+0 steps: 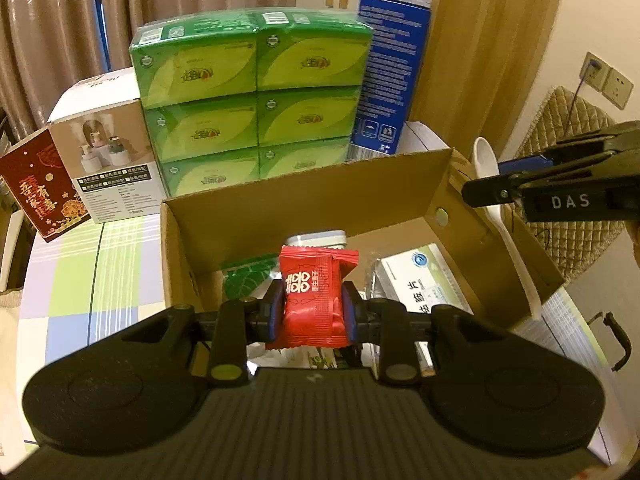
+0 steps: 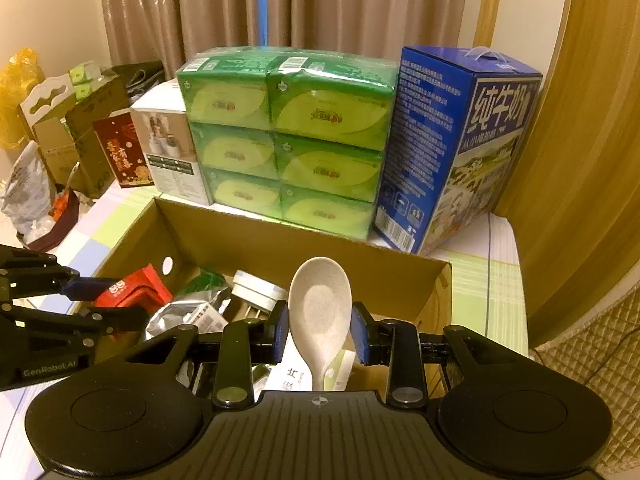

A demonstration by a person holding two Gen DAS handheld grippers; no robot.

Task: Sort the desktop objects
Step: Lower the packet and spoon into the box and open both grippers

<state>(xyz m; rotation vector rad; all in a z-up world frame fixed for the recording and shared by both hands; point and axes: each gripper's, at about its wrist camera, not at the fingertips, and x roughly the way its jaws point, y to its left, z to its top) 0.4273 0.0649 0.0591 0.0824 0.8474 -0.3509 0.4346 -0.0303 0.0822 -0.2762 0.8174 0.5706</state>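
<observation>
Red candy packet (image 1: 316, 296) pinched in left gripper (image 1: 312, 312) above open cardboard box (image 1: 304, 196), white spoon (image 2: 318, 312) clamped in right gripper (image 2: 319, 340) over same box w/ med box (image 1: 420, 280), foil pouch (image 2: 180, 316), green tissue packs (image 2: 288, 136) & blue milk carton (image 2: 456, 148) right behind.

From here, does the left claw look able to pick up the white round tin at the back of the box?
Probably not yet: the left claw is shut on the red candy packet. The white tin itself lies uncovered in the open-topped cardboard box.
</observation>
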